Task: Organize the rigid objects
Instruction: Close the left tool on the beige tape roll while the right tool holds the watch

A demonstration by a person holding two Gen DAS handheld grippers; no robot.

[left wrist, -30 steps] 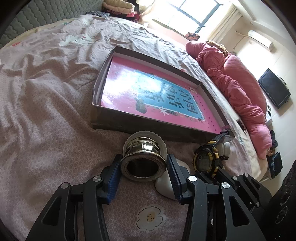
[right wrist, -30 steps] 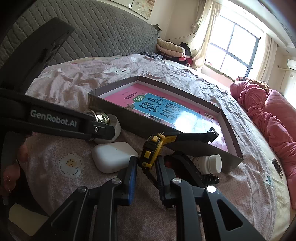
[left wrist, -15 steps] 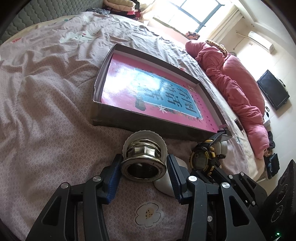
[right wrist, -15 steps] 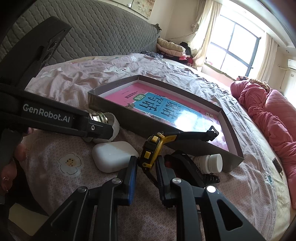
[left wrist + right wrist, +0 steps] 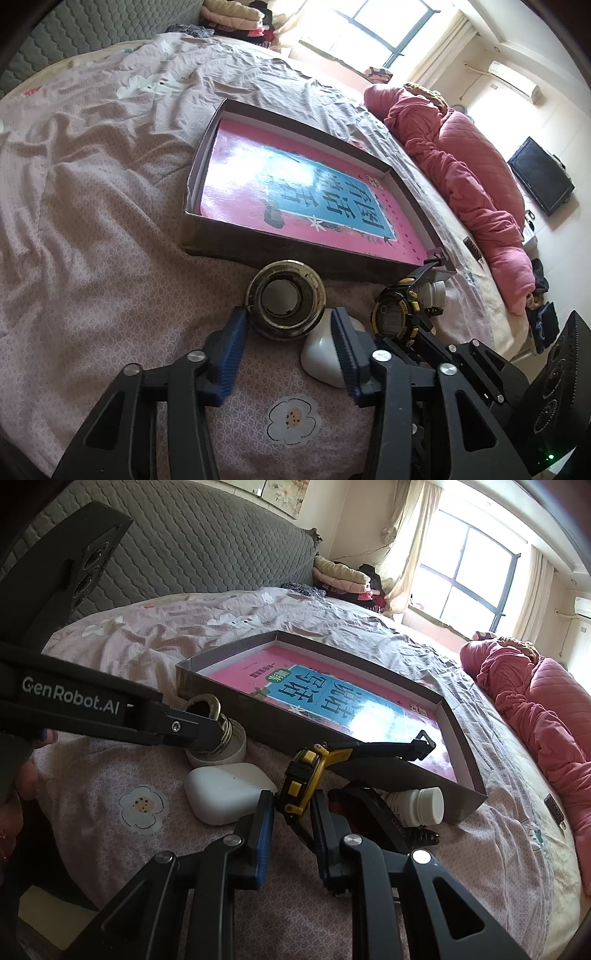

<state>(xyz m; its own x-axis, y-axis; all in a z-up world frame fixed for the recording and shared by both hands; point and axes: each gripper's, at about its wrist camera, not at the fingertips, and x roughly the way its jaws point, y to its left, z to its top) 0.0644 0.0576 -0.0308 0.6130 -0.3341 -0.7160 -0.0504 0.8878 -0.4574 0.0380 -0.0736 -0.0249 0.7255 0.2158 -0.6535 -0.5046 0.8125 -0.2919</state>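
Observation:
A metal fitting on a white plastic base rests on the pink bedsheet in front of the box. My left gripper has its jaws closing on the fitting, and the blue pads press its sides. The fitting is tipped, with its bore facing the left wrist camera. My right gripper is shut on a yellow and black watch, whose strap reaches toward the box. In the left wrist view the watch shows at the right.
A shallow cardboard box with a pink and blue book inside lies just beyond. A white earbud case and a white pill bottle lie on the sheet. A pink quilt is at the right.
The fitting has tipped toward the left wrist camera, hiding its white base there, and the left pads have drawn in onto it. The right gripper and watch have not moved.

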